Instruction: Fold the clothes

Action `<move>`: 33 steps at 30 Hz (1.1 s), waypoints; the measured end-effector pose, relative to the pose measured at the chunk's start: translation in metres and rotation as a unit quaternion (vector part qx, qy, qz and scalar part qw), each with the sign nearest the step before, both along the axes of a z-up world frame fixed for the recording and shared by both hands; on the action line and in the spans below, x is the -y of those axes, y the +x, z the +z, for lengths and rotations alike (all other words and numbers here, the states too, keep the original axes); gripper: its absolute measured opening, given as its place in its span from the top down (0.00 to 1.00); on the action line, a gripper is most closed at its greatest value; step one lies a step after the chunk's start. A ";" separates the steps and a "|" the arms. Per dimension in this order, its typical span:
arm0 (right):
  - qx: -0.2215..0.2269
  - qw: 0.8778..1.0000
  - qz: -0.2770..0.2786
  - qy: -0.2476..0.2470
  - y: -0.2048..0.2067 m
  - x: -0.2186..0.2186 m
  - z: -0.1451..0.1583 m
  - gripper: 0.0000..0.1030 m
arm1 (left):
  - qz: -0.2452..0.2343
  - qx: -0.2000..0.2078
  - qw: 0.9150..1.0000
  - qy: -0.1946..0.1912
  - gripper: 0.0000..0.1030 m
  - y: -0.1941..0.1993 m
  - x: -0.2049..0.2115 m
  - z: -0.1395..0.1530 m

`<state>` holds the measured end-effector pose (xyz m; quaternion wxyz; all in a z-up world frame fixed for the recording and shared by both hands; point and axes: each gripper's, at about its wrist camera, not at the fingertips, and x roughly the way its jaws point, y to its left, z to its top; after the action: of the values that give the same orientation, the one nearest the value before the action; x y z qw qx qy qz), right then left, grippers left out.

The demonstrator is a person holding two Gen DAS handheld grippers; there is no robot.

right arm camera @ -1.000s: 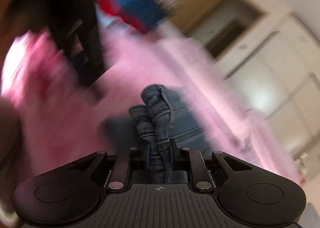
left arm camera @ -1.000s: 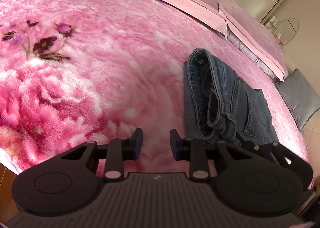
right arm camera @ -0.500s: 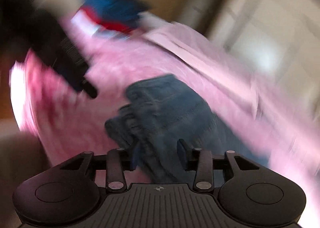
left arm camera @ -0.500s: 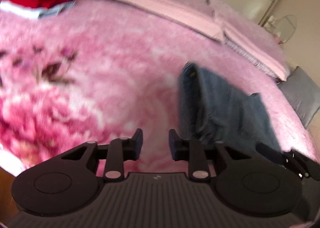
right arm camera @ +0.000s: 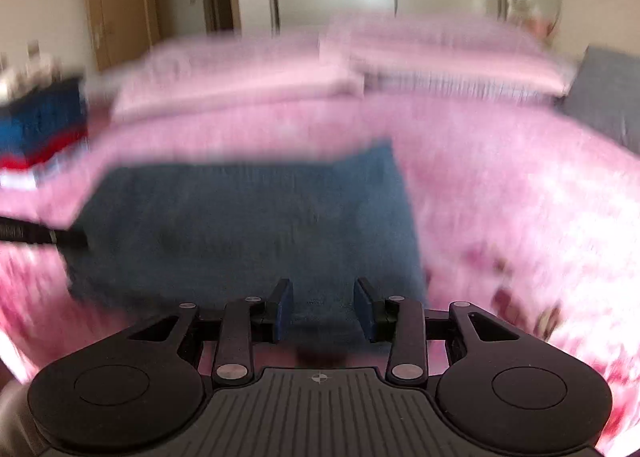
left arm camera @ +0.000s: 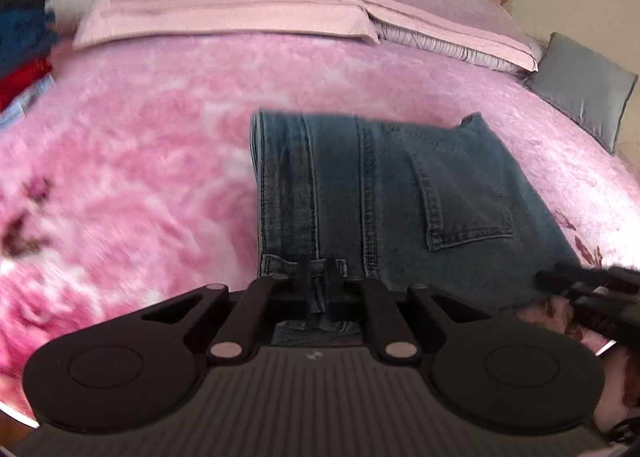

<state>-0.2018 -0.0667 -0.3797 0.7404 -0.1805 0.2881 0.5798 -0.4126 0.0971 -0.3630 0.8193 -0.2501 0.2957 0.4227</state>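
L gripper (left arm camera: 319, 285) is closing w/ its jaws pinching the near hem of the folded jeans (left arm camera: 392, 197); R gripper (right arm camera: 324, 311) sits spread, nothing pressed btwn its pads, denim just ahead of them. Jeans lie flat on the pink blanket (left arm camera: 160, 129), mid-bed, short of the pillows (left arm camera: 224, 13). Looks like a re-grip btwn folds. Next, prob.: R clamps its near edge, then both lift together.

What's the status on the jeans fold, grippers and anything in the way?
Left gripper closing, fingers pinching the near hem of the folded jeans. Right gripper open, nothing gripped, over the jeans' near edge. Pink blanket around them bare.
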 end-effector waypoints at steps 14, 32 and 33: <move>0.011 1.000 0.016 -0.021 -0.008 -0.014 -0.012 0.63 | 0.020 0.008 1.000 -0.009 0.90 -0.005 0.008 0.011; -0.030 0.999 -0.024 -0.037 0.016 -0.031 0.008 0.63 | 0.044 -0.033 0.998 -0.004 0.90 0.016 -0.020 0.022; -0.036 0.998 -0.024 -0.036 0.014 -0.025 0.011 0.63 | 0.047 -0.033 0.998 0.003 0.90 0.013 -0.010 0.028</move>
<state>-0.1875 -0.0418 -0.3689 0.7364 -0.1788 0.3393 0.5573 -0.3999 0.1072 -0.3349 0.7893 -0.2475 0.3091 0.4693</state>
